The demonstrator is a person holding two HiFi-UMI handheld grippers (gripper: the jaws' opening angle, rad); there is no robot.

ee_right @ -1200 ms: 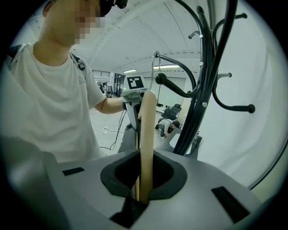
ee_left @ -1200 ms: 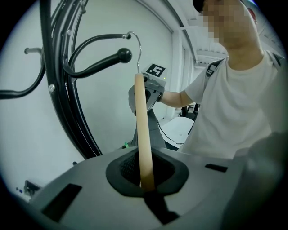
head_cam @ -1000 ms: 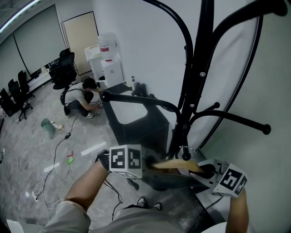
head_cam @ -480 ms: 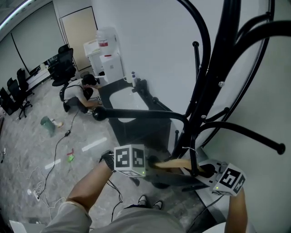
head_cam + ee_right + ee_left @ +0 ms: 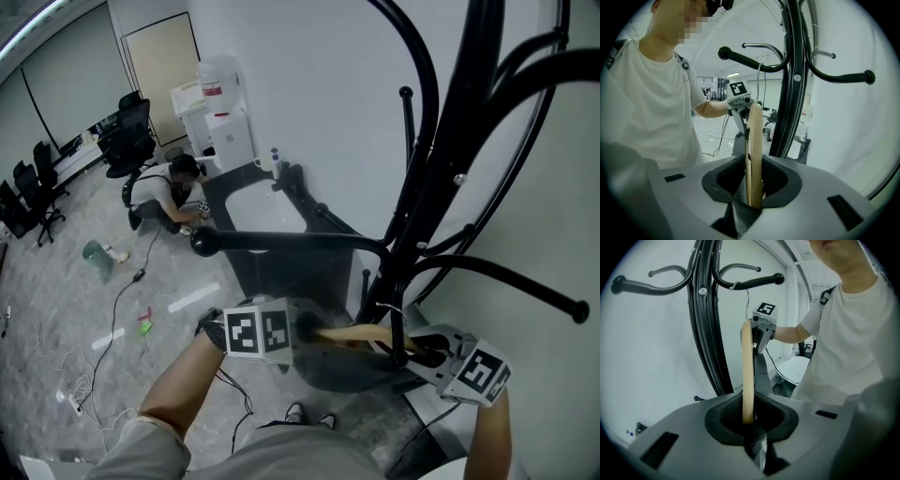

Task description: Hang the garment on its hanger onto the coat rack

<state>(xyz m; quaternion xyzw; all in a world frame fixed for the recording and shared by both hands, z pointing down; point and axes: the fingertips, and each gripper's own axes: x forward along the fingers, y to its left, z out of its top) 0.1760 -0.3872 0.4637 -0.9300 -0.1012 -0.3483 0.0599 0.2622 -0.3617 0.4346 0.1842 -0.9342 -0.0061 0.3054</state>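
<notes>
1. Left gripper [image 5: 749,422]: jaws pressed together on one end of the hanger [image 5: 352,335]. A fold of dark grey woven fabric is pinched in with the wood against the black textured pads.

2. Right gripper [image 5: 753,199]: jaws closed on the opposite end of the same hanger. Dark fabric is again trapped beside the wood.

3. Hanger: flat, smooth, pale wood, seen edge-on as a narrow strip in both gripper views. It is held roughly level between the two grippers, just in front of the coat rack's stem. A thin metal hook [image 5: 758,84] rises from its middle.

4. Garment [image 5: 342,370]: dark grey cloth with a matte surface, draped on the hanger and hanging below it (its cut cannot be made out).

5. Coat rack [image 5: 450,187]: glossy black metal tubing, a bundled central stem from which curved arms sweep outward. Each arm ends in a round ball tip.

6. The hook's top reaches one ball-tipped arm [image 5: 750,62]. Whether the hook bears on that arm cannot be told.

7. Surroundings: smooth white wall [image 5: 319,103] behind the rack, grey marbled floor [image 5: 84,309], and a white water dispenser [image 5: 217,117] well apart from the rack. A person [image 5: 161,195] crouches on the floor near it.
</notes>
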